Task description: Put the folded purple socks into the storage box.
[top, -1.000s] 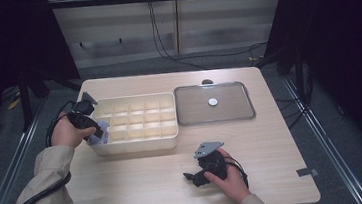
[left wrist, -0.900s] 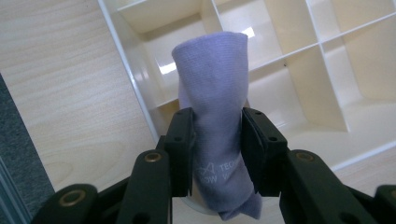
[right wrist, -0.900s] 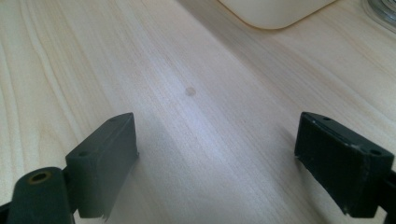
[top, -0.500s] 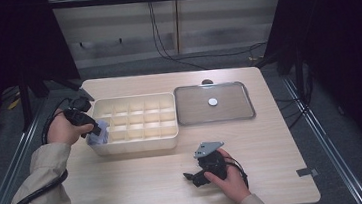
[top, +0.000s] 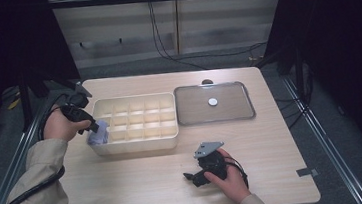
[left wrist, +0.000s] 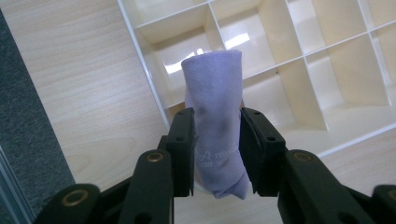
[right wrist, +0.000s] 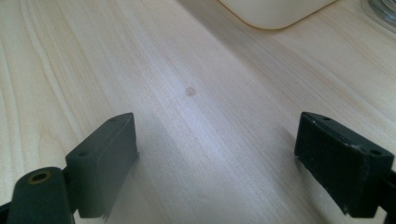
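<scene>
Left gripper point(left wrist: 216, 140) has its jaws narrowed onto a rolled lilac cloth point(left wrist: 215, 112), pads pressing both flanks at mid-length. It's over the near-left corner of the cream divided tray point(top: 138, 145), the roll's free end poking over a corner compartment. That cloth looks soft and light: it should squash under the pads rather than slip, so a grip across the middle of the roll seems right to keep it from unfurling. Over at the near right, the right gripper point(top: 196, 176) rests on the wooden table point(top: 127, 187), jaws wide, nothing between them. Clear lid point(top: 214, 104) lies to the tray's right.
</scene>
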{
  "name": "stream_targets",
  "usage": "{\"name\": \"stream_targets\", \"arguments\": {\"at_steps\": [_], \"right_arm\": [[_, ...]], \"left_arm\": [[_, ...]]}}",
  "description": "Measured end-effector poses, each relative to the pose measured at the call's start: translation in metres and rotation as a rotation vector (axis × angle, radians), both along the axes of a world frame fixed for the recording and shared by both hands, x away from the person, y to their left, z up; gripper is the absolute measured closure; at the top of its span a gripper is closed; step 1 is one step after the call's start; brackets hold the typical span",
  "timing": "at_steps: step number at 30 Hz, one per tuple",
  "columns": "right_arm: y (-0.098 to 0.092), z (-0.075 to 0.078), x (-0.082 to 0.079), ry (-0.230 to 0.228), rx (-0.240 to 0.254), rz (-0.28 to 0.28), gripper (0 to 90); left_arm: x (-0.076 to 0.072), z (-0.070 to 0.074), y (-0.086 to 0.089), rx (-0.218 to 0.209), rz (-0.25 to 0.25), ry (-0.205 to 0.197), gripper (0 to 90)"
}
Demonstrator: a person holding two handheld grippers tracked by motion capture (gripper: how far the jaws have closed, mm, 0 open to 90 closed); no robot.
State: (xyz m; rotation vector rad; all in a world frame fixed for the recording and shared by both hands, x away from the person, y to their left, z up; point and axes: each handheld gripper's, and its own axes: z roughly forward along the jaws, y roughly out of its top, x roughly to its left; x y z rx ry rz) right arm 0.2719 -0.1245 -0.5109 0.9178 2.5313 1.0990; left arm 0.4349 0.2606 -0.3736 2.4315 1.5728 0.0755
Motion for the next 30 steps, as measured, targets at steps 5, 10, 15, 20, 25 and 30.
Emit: {"name": "stream_targets", "arguments": {"at_steps": [5,10,15,20,25,30], "right_arm": [[0.0,0.0,0.0,-0.001,0.0,0.001,12.4],[0.0,0.0,0.0,0.0,0.0,0.0,12.4],[0.0,0.0,0.0,0.0,0.0,0.0,12.4],[0.0,0.0,0.0,0.0,0.0,0.0,12.4],[0.0,0.0,0.0,-0.001,0.0,0.001,12.4],[0.0,0.0,0.0,-0.001,0.0,0.001,12.4]], "left_arm": [[0.001,0.003,0.0,-0.001,-0.003,0.003,67.8],[0.002,0.008,0.001,-0.004,-0.002,0.01,71.2],[0.003,0.013,0.002,-0.009,0.007,0.01,74.8],[0.004,0.017,0.002,-0.015,0.006,0.013,78.1],[0.005,0.02,0.001,-0.006,-0.002,0.02,82.1],[0.006,0.02,0.0,-0.001,0.004,0.017,89.5]]}}
